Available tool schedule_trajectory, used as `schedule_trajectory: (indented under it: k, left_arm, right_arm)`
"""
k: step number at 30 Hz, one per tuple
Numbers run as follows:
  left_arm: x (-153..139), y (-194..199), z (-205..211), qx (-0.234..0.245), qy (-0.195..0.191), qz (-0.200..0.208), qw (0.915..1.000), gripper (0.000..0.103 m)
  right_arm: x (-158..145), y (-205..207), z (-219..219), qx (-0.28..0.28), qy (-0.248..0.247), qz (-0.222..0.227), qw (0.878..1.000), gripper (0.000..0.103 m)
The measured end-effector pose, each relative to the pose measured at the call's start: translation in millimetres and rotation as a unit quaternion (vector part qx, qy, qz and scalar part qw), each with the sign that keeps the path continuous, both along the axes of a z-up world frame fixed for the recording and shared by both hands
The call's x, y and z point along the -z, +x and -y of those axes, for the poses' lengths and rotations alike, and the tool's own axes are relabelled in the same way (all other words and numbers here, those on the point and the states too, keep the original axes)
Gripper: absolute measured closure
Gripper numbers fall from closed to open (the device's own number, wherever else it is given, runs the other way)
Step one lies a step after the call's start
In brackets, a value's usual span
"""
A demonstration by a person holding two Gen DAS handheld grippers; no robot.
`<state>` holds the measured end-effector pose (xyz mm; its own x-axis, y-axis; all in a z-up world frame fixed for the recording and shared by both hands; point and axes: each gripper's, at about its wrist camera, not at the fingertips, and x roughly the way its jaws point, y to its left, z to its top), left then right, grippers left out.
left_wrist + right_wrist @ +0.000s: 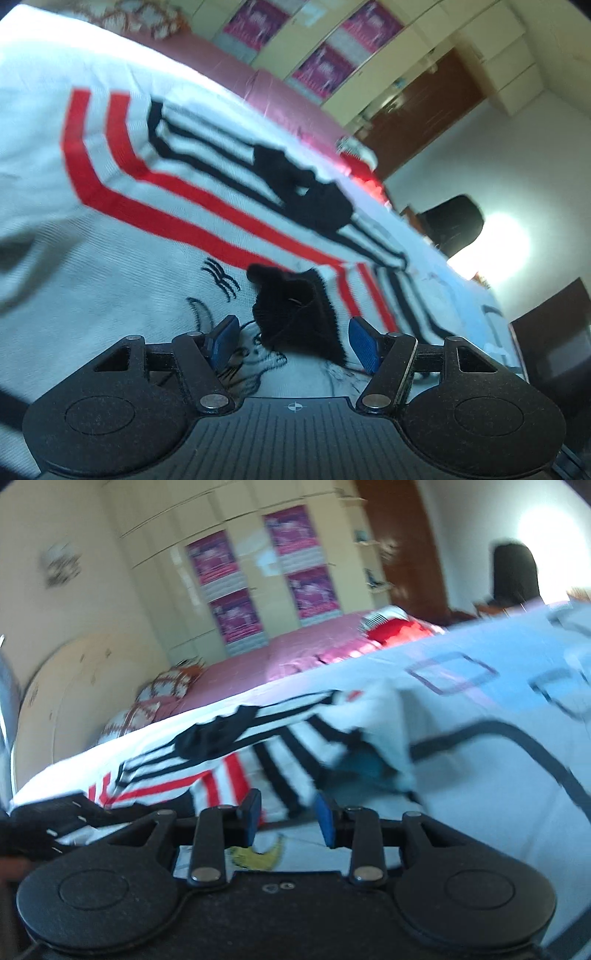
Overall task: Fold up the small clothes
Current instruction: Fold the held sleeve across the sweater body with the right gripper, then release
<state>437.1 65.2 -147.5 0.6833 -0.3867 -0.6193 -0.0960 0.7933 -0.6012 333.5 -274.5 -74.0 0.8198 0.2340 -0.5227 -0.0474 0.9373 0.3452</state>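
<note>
**Q.** How do your two tools stand, and where is the garment?

**A.** Your left gripper [291,341] is spread wide, its blue pads on either side of a black fuzzy patch [295,317] without pinching it. Your right gripper [286,818] is also spread, holding nothing, low over a striped part of the cloth. The task's thing, a small white knit sweater with red and black stripes [155,229], lies spread on the white bedsheet with dark square outlines [480,701], directly under and beyond both tools.

**Q.** How far along is the folding?

**A.** Judged from these views, it is at an early stage. One striped part appears turned over near the right tool, with rumpled cloth [354,746] beside it; blur hides whether that is a finished fold. The body still looks broad and open, so most folds remain.

**Q.** What edges and room do you have?

**A.** The sheet ends at the pink bed cover [280,653] on the far side. Open sheet lies to the right; your left tool sits close by at the near left.
</note>
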Motion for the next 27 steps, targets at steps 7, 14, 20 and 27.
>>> schedule_trajectory:
  k: [7, 14, 20, 27]
  left_arm:
    - [-11, 31, 19, 0.005, 0.052, 0.046, 0.9975, 0.099]
    - [-47, 19, -4, -0.008, 0.14, 0.101, 0.985, 0.099]
    - [-19, 26, -15, -0.012, 0.126, 0.064, 0.9898, 0.099]
    - [7, 16, -14, -0.015, 0.159, 0.037, 0.9864, 0.098]
  right_arm:
    - [28, 7, 59, 0.063, 0.178, -0.032, 0.982, 0.058]
    - [67, 34, 85, 0.076, 0.364, -0.052, 0.927, 0.053]
    - [87, 65, 87, 0.105, 0.409, -0.071, 0.904, 0.063]
    - [87, 79, 86, 0.135, 0.321, -0.1, 0.932, 0.097]
